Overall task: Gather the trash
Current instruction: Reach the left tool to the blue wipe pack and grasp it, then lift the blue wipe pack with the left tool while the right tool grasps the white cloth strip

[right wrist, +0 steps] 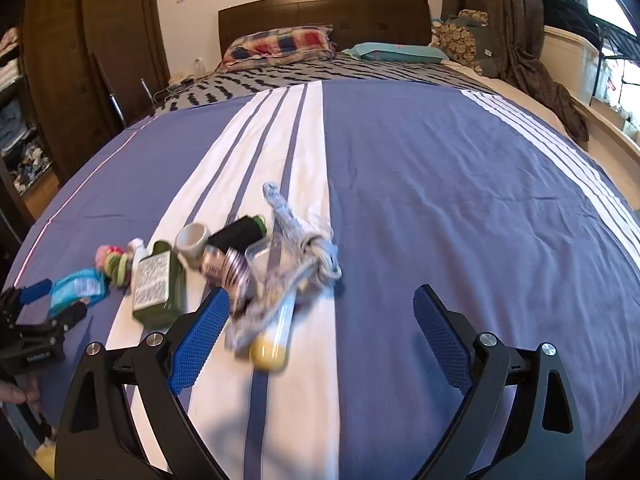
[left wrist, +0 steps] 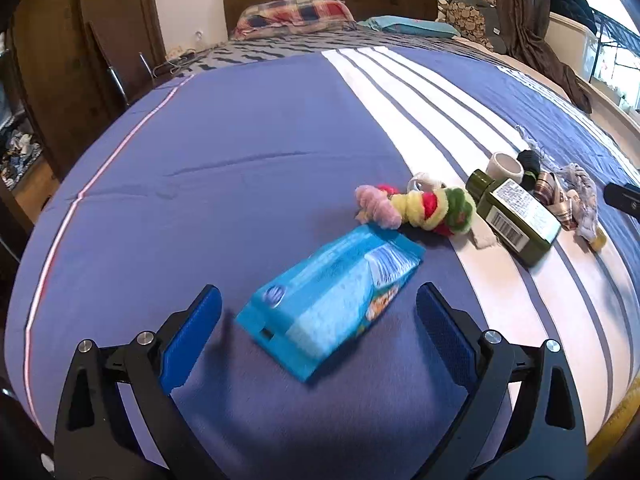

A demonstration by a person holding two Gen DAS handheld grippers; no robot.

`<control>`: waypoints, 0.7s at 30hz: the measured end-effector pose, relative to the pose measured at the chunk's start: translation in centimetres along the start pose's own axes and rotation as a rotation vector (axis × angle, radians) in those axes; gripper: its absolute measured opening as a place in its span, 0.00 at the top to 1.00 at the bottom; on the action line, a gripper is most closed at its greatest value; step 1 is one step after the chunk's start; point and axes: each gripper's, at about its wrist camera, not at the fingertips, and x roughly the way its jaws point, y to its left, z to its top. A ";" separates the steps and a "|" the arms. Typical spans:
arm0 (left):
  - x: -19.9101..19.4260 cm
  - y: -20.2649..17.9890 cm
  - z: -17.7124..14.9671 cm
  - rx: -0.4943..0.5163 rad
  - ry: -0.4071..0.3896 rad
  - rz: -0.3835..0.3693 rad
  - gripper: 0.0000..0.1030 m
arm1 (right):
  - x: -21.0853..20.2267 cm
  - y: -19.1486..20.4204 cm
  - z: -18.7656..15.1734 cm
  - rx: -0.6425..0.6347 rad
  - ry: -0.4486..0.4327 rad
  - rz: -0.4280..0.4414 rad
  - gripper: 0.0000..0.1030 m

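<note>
On the blue bedspread (left wrist: 240, 184), just short of the green bottle (left wrist: 516, 216), a blue wipes packet (left wrist: 332, 308) is seen lying flat between the spread-apart fingers of the left gripper (left wrist: 318, 320) — not yet touched. It is judged light, soft and slippery; a grip across its narrow width is advised. The right gripper (right wrist: 322, 320) is held wide apart, empty, beyond the bottle's far side — over a knotted rag (right wrist: 296, 264).

A home bedroom: wide bed (right wrist: 440, 168) under blue-and-white striped cover, wooden headboard (right wrist: 324, 16), plaid pillow (right wrist: 280, 44), teal pillow (right wrist: 396, 53), dark wardrobe (right wrist: 100, 48), brown curtain (right wrist: 516, 24) beside bright window (right wrist: 616, 20).
</note>
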 end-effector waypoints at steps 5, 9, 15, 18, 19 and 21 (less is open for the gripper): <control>1.3 -0.3 0.2 -0.002 0.013 -0.037 0.20 | 2.5 -0.6 1.3 0.028 0.026 0.018 0.31; 1.2 -0.7 0.3 0.003 0.004 -0.060 0.35 | 3.0 -1.3 1.4 0.049 0.039 0.044 0.39; 0.8 -1.6 -0.1 0.013 -0.008 -0.068 0.50 | 3.8 -0.8 1.1 0.015 0.078 0.071 0.72; 0.3 -1.8 -0.4 0.022 -0.011 -0.063 0.58 | 3.2 -0.9 1.1 0.024 0.059 0.077 0.78; 0.2 -1.9 -0.4 0.026 -0.010 -0.060 0.59 | 2.8 -0.9 1.0 0.022 0.050 0.079 0.78; -0.3 -2.0 -0.7 0.027 -0.011 -0.060 0.59 | 1.7 -1.0 1.1 0.013 0.026 0.077 0.79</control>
